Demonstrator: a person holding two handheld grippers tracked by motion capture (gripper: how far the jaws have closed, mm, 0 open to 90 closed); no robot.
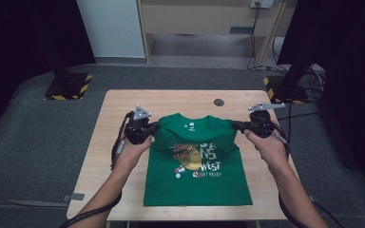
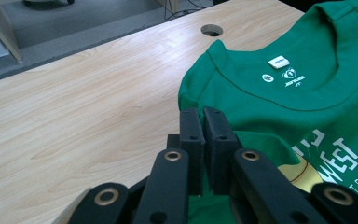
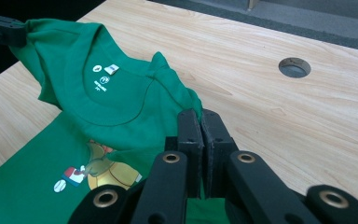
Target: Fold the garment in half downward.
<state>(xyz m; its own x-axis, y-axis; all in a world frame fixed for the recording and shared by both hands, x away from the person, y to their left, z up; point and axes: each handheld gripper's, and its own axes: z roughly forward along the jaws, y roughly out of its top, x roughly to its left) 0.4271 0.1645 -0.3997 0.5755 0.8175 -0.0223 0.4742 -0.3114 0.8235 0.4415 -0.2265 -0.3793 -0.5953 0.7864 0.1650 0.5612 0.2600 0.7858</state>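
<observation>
Spreading across the middle of the wooden bench (image 1: 109, 142), the green T-shirt (image 1: 197, 183) lay face up with its printed front showing, its hem toward the person and its collar (image 2: 303, 100) toward the far edge, near the round hole (image 1: 218, 102) in the benchtop. The step in hand looked like the start of a fold or a straightening, each shoulder being gripped. The left tool (image 1: 153, 127) was clamped on the shirt's left shoulder, green cloth pinched between its closed jaws; the right tool (image 1: 236, 125) was likewise clamped on the right shoulder, cloth showing between its pads (image 3: 190, 135). The next move probably called for both hands to lift evenly and carry the shoulders together, keeping the cloth taut so the collar stayed centred and the body did not bunch.
</observation>
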